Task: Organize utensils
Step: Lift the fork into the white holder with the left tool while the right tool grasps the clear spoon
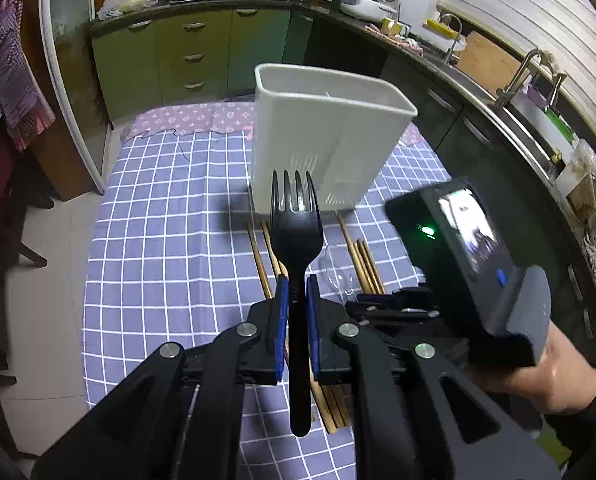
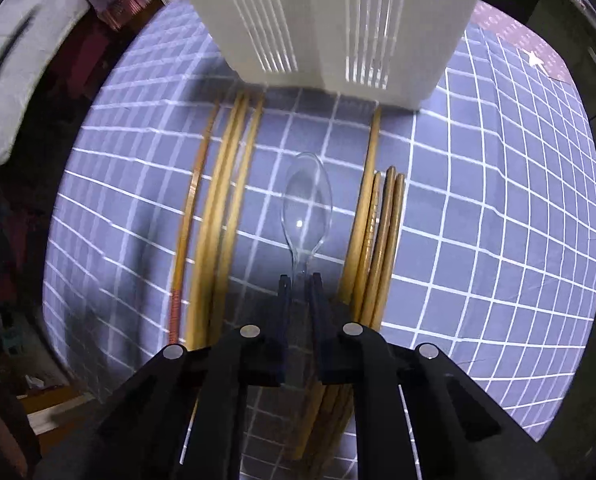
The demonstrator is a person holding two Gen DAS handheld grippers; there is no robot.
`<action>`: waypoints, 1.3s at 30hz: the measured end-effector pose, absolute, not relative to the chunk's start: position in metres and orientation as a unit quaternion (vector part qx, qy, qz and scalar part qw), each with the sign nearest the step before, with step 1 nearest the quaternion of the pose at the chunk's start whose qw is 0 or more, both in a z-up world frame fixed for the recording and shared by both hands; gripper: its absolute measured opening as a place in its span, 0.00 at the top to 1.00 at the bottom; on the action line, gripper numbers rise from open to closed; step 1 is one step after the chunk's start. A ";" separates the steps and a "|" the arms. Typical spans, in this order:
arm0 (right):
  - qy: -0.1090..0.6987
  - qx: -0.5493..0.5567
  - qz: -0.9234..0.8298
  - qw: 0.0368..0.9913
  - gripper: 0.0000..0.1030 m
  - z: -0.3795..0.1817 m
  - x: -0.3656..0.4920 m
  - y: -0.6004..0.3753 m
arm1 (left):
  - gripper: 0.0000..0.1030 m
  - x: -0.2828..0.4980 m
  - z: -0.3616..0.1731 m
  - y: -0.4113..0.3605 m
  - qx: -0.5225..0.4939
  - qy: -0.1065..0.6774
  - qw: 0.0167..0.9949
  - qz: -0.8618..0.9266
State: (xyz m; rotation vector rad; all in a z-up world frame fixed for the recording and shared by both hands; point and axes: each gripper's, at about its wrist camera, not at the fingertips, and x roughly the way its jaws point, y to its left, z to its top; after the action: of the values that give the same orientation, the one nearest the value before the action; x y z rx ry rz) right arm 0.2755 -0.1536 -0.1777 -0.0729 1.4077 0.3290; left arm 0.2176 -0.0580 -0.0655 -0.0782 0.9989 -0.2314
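Observation:
My left gripper (image 1: 297, 280) is shut on the handle of a black plastic fork (image 1: 297, 224), held above the table with its tines pointing at the white utensil holder (image 1: 322, 136). My right gripper (image 2: 300, 280) is shut on the handle of a clear plastic spoon (image 2: 307, 204), whose bowl lies over the checked cloth just short of the utensil holder (image 2: 326, 24). In the left wrist view the spoon (image 1: 336, 270) shows faintly beside the fork, and the right gripper's body (image 1: 470, 264) sits to the right in a person's hand (image 1: 558, 376).
Wooden chopsticks lie in two bundles on the blue checked tablecloth (image 2: 478, 208), one to the left (image 2: 222, 208) and one to the right (image 2: 378, 232) of the spoon. Green cabinets (image 1: 186, 56), a stove and a sink counter (image 1: 498, 96) stand beyond the table.

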 end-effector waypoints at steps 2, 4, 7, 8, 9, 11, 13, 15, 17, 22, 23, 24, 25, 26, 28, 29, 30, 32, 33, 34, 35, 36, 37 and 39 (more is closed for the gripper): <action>0.629 -0.019 0.163 0.760 0.91 -0.168 0.272 -0.158 | 0.91 0.220 -0.058 -0.056 -0.040 0.469 0.875 -0.109; 0.607 -0.001 0.182 0.773 0.91 -0.154 0.264 -0.164 | 0.91 0.224 -0.047 -0.054 -0.045 0.458 0.881 -0.110; 0.577 0.021 0.200 0.791 0.91 -0.134 0.252 -0.176 | 0.91 0.230 -0.027 -0.054 -0.049 0.434 0.892 -0.118; 0.563 0.028 0.207 0.800 0.91 -0.124 0.247 -0.182 | 0.91 0.232 -0.017 -0.056 -0.047 0.420 0.898 -0.121; 0.552 0.033 0.211 0.806 0.91 -0.117 0.243 -0.186 | 0.91 0.236 -0.006 -0.059 -0.046 0.406 0.904 -0.123; 0.528 0.044 0.222 0.819 0.91 -0.101 0.234 -0.196 | 0.91 0.246 0.012 -0.064 -0.045 0.381 0.914 -0.131; 0.511 0.056 0.228 0.827 0.91 -0.089 0.228 -0.211 | 0.91 0.261 0.029 -0.070 -0.044 0.351 0.926 -0.135; 0.502 0.067 0.237 0.829 0.91 -0.080 0.226 -0.219 | 0.91 0.274 0.041 -0.075 -0.044 0.327 0.934 -0.138; 0.493 0.075 0.243 0.832 0.91 -0.075 0.218 -0.228 | 0.91 0.290 0.049 -0.082 -0.042 0.301 0.943 -0.135; 0.482 0.092 0.259 0.832 0.91 -0.067 0.210 -0.249 | 0.91 0.326 0.048 -0.095 -0.029 0.245 0.962 -0.117; 0.479 0.097 0.263 0.832 0.91 -0.066 0.210 -0.251 | 0.91 0.330 0.046 -0.097 -0.027 0.239 0.964 -0.114; 0.477 0.100 0.266 0.832 0.91 -0.062 0.208 -0.257 | 0.91 0.335 0.043 -0.098 -0.027 0.235 0.965 -0.111; 0.475 0.101 0.267 0.833 0.91 -0.061 0.207 -0.260 | 0.91 0.339 0.039 -0.098 -0.028 0.232 0.966 -0.108; 0.470 0.103 0.270 0.834 0.91 -0.058 0.207 -0.262 | 0.91 0.343 0.032 -0.098 -0.030 0.229 0.967 -0.106; 0.463 0.105 0.270 0.838 0.91 -0.053 0.206 -0.264 | 0.91 0.348 0.022 -0.097 -0.029 0.223 0.969 -0.101; 0.459 0.104 0.271 0.840 0.91 -0.051 0.206 -0.265 | 0.91 0.350 0.018 -0.097 -0.027 0.222 0.970 -0.099; 0.457 0.104 0.272 0.841 0.91 -0.048 0.206 -0.266 | 0.91 0.352 0.012 -0.098 -0.023 0.223 0.969 -0.099; 0.447 0.105 0.272 0.845 0.91 -0.041 0.207 -0.267 | 0.91 0.354 0.002 -0.099 -0.021 0.235 0.967 -0.100; 0.442 0.105 0.272 0.848 0.91 -0.036 0.207 -0.267 | 0.91 0.354 -0.002 -0.099 -0.021 0.241 0.965 -0.101; 0.435 0.105 0.271 0.852 0.91 -0.030 0.207 -0.268 | 0.91 0.352 -0.005 -0.097 -0.020 0.246 0.964 -0.103; 0.427 0.107 0.271 0.856 0.91 -0.024 0.209 -0.269 | 0.91 0.350 -0.009 -0.097 -0.019 0.251 0.962 -0.105; 0.422 0.109 0.270 0.859 0.91 -0.019 0.212 -0.269 | 0.90 0.348 -0.010 -0.096 -0.018 0.254 0.961 -0.106; 0.413 0.111 0.268 0.863 0.91 -0.012 0.216 -0.269 | 0.87 0.346 -0.011 -0.096 -0.013 0.257 0.960 -0.107; 0.397 0.111 0.264 0.872 0.91 0.002 0.225 -0.268 | 0.84 0.342 -0.013 -0.094 -0.009 0.264 0.959 -0.108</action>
State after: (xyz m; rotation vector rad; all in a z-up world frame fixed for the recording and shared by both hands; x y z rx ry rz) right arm 0.2250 -0.2679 0.0022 0.2329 0.8301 0.5516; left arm 0.3415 -0.0937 -0.0128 -0.0188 0.5345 -0.2196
